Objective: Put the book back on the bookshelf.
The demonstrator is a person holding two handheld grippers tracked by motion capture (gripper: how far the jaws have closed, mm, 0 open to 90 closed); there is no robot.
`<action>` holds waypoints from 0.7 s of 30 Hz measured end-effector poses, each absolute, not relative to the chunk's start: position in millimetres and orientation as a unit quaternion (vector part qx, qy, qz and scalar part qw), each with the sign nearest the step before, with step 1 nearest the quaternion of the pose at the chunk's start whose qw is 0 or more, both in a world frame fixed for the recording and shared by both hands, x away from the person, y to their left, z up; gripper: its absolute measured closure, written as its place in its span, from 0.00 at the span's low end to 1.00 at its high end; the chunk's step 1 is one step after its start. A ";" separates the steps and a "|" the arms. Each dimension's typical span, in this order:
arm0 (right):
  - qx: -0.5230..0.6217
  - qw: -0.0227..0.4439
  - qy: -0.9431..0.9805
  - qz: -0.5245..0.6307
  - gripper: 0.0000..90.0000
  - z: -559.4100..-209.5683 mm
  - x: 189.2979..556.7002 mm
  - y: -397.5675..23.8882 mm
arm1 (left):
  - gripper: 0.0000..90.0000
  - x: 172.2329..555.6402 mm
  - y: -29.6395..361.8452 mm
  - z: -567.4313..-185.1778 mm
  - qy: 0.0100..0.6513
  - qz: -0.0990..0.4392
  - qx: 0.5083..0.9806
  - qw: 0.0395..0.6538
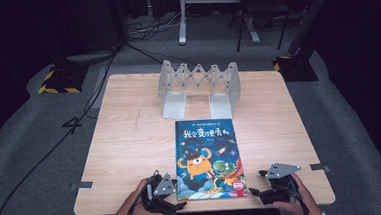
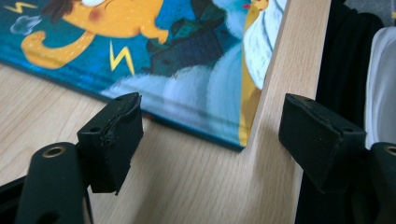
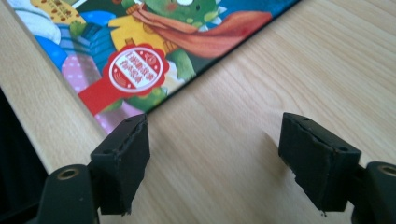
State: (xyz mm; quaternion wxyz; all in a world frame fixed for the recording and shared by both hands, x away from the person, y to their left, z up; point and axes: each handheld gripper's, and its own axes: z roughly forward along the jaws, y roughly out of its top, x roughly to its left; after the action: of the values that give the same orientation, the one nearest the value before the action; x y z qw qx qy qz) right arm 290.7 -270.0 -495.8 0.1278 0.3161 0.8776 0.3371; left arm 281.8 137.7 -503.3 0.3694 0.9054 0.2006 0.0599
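While both of my hands rest at the near edge of the table (image 1: 130, 141), I see the book (image 1: 207, 156) lying flat in the middle of it, cover up. From the book, the left gripper (image 1: 180, 206) sits at about 7 o'clock and the right gripper (image 1: 252, 191) at about 5 o'clock. My left hand (image 1: 137, 211) comes in from the bottom, and its tongs point toward the book's near left corner. My right hand (image 1: 297, 198) comes in from the bottom too, and its tongs point left toward the book's near right corner.

Up close in the left gripper view, the left gripper (image 2: 210, 135) has its tongs apart with nothing between them. The book's corner (image 2: 187, 84) lies just past the tips, and one pad is close by the book's edge.

Up close in the right gripper view, the right gripper (image 3: 212, 149) also has its tongs apart over bare wood. The book (image 3: 154, 56) lies at 11 o'clock from them, with a round red sticker (image 3: 138, 70) I can see well here.

From high up I also see a folding metal rack (image 1: 200, 87) at 12 o'clock from the book, standing at the far side of the table.
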 end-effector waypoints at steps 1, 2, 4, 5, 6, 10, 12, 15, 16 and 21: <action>0.315 0.127 0.878 0.337 0.29 -495.8 288.6 -271.6 | 0.25 281.7 141.1 -503.2 0.206 0.062 0.904 0.369; 0.314 0.127 0.879 0.336 0.29 -495.5 286.6 -272.6 | 0.25 281.7 143.9 -503.3 0.209 0.063 0.903 0.369; 0.309 0.124 0.884 0.329 0.30 -494.0 283.9 -273.0 | 0.25 281.9 150.3 -503.2 0.218 0.069 0.902 0.367; 0.305 0.119 0.889 0.321 0.31 -492.2 282.5 -272.1 | 0.24 282.0 153.6 -502.9 0.220 0.074 0.903 0.363; 0.302 0.123 0.899 0.291 0.35 -486.4 280.5 -268.2 | 0.24 282.5 157.6 -503.4 0.225 0.078 0.901 0.363; 0.299 0.119 0.911 0.257 0.36 -481.1 278.4 -261.0 | 0.23 286.5 165.0 -504.4 0.226 0.081 0.899 0.366; 0.299 0.111 0.916 0.243 0.37 -479.0 278.8 -256.2 | 0.23 290.6 168.5 -504.8 0.236 0.087 0.895 0.368; 0.297 0.097 0.923 0.226 0.47 -475.8 281.4 -248.9 | 0.23 297.9 168.9 -504.8 0.264 0.096 0.888 0.363; 0.297 0.097 0.923 0.226 0.47 -475.8 281.4 -248.9 | 0.21 297.9 168.9 -504.8 0.264 0.096 0.888 0.363; 0.267 0.053 0.949 0.157 0.64 -466.7 289.4 -227.8 | 0.16 300.3 148.4 -504.9 0.287 0.108 0.883 0.355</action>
State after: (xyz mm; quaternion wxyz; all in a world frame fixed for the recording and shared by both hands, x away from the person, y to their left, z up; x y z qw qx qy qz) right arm 289.4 -227.8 -466.7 0.0535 0.2672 0.9493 0.1570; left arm 300.3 148.4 -504.9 0.3545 0.8833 0.2873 0.1077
